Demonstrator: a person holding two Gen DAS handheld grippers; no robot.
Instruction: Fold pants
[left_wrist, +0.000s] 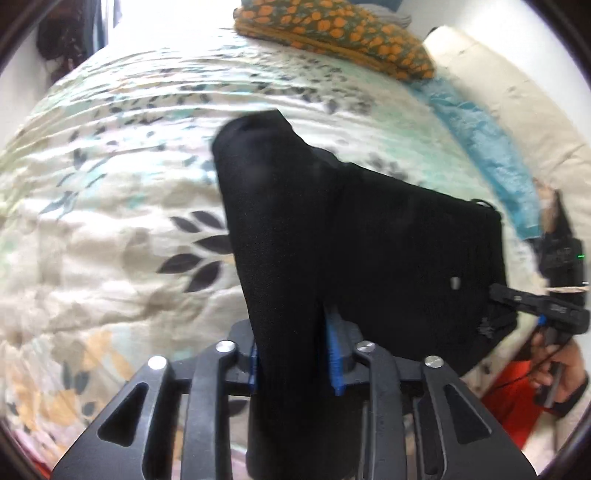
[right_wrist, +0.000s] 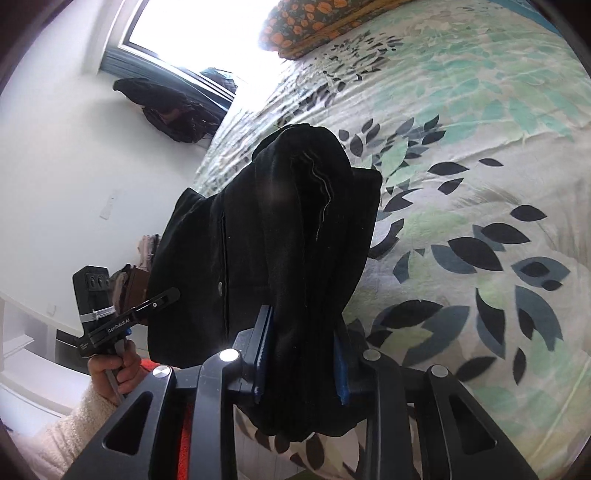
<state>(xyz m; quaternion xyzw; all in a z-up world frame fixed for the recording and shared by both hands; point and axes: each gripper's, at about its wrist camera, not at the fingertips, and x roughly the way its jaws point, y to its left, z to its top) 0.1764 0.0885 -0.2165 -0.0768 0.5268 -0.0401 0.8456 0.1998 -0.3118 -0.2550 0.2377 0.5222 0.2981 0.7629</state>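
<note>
The black pants hang in the air above the bed, stretched between both grippers. My left gripper is shut on a bunched edge of the pants, its blue pads pressing the cloth. My right gripper is shut on another bunched edge of the pants. The right gripper also shows in the left wrist view at the far right, at the pants' edge. The left gripper shows in the right wrist view at the left, at the pants' other side.
The bed's leaf-patterned cover lies under the pants. An orange-flowered pillow and a blue cloth lie at the far end. A white wall, a window and hanging dark clothes are to the left.
</note>
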